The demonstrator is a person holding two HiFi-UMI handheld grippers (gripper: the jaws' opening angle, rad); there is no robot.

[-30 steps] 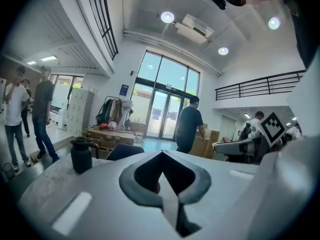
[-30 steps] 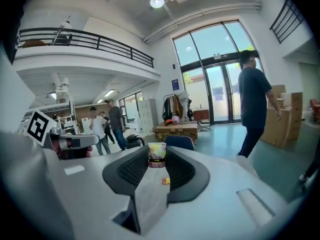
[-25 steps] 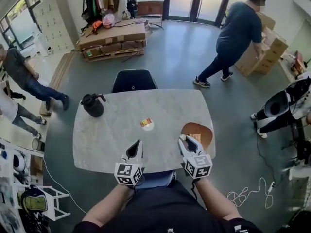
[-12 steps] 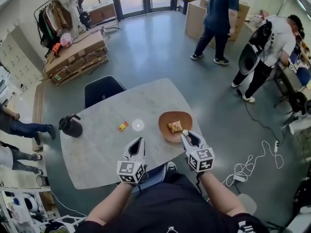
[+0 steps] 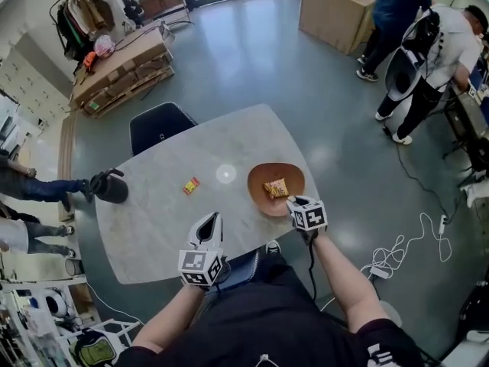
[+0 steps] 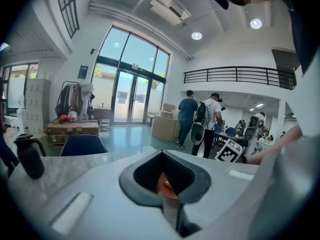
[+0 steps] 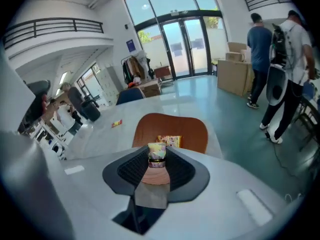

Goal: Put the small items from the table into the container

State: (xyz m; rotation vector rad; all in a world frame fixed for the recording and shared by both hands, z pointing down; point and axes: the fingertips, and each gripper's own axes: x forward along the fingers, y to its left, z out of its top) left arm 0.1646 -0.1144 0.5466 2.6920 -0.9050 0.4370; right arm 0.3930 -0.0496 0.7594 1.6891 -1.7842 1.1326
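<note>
A brown bowl [image 5: 263, 176] stands on the marble table [image 5: 153, 228], with a yellow snack packet [image 5: 276, 188] lying in it. My right gripper [image 5: 293, 202] hangs at the bowl's near rim, tilted down. It is shut on a small pastel-wrapped item [image 7: 156, 154], with the bowl [image 7: 187, 129] and packet [image 7: 170, 141] just beyond it. A small red-and-yellow packet [image 5: 191, 185] lies loose on the table to the bowl's left. My left gripper [image 5: 211, 226] hovers over the table's near edge, jaws together and holding nothing.
A black jug [image 5: 107, 187] stands at the table's left end, and a dark chair [image 5: 160, 126] is at the far side. People stand by cardboard boxes [image 5: 336, 6] at the far right. Cables [image 5: 390, 262] lie on the floor to the right.
My right gripper has dropped with its small item to the bowl's near rim. The left gripper has slid a little across the table's near edge. The head view has swung.
</note>
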